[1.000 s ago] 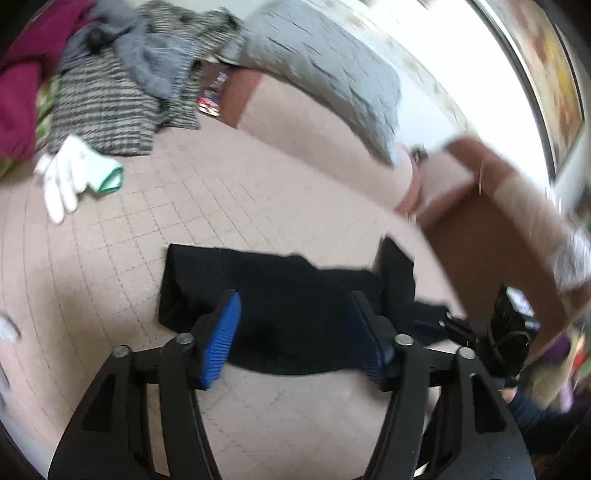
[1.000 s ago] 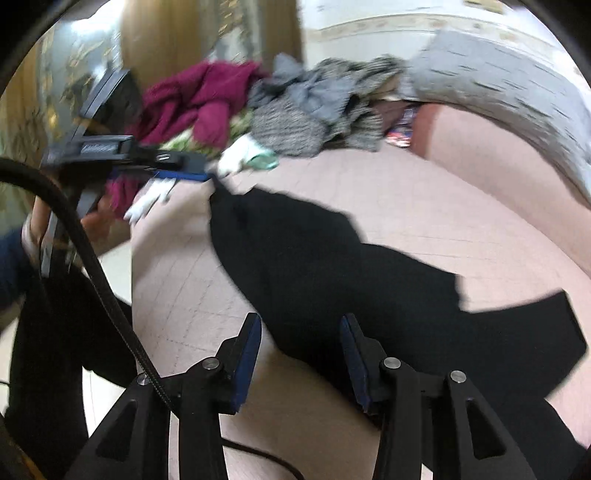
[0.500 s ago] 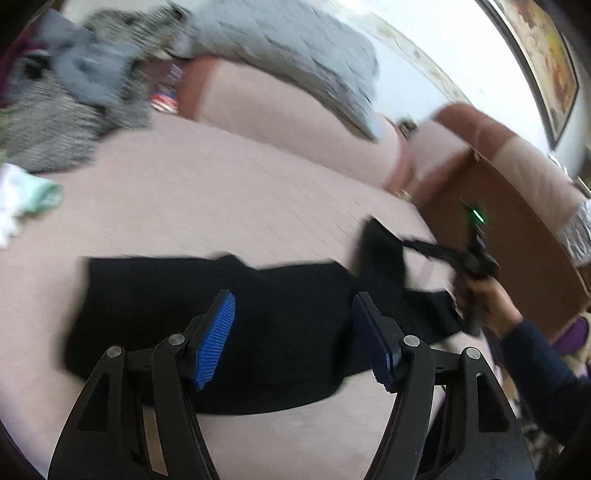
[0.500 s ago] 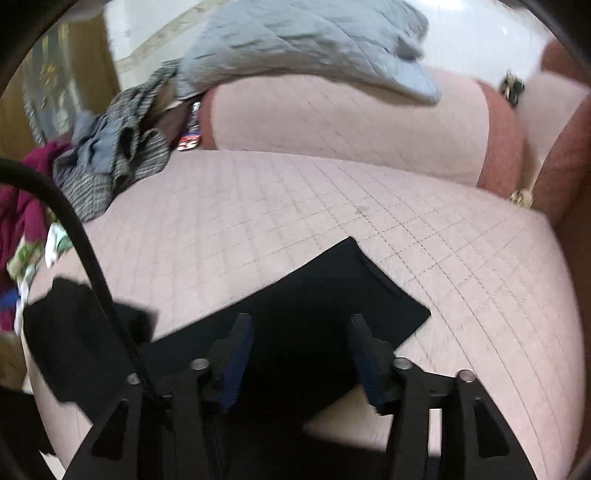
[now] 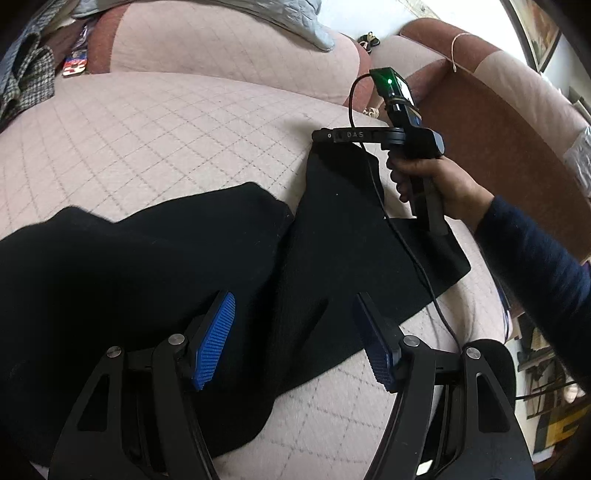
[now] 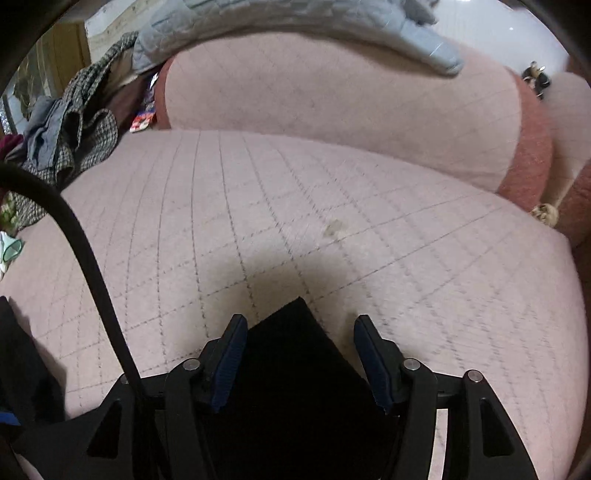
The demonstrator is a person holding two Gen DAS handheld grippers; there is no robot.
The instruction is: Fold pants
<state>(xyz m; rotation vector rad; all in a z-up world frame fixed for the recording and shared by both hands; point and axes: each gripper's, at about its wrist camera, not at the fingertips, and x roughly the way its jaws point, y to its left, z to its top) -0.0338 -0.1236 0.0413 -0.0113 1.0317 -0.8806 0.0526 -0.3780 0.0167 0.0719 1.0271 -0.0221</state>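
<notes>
Black pants (image 5: 147, 266) lie spread on the pink quilted sofa seat (image 5: 166, 129), their two legs splayed apart. My left gripper (image 5: 293, 310) hovers open over the crotch area, blue pads wide apart and clear of the cloth. A hand holds my right gripper (image 5: 318, 136) at the far corner of the right leg. In the right wrist view a corner of the pants (image 6: 295, 369) lies between the right gripper's (image 6: 301, 328) pads. Its jaws are closing, and the pads stand off the cloth on both sides.
A heap of checked and grey clothes (image 6: 66, 136) sits at the seat's left end. A grey quilted blanket (image 6: 295, 22) drapes the backrest. The brown armrest (image 5: 498, 129) rises on the right. A black cable (image 6: 92, 258) trails from the right gripper across the pants.
Both grippers swept right along the pants. The left one now hangs over the middle of the pants, still open. The right one reached the leg's end corner, widened, then narrowed.
</notes>
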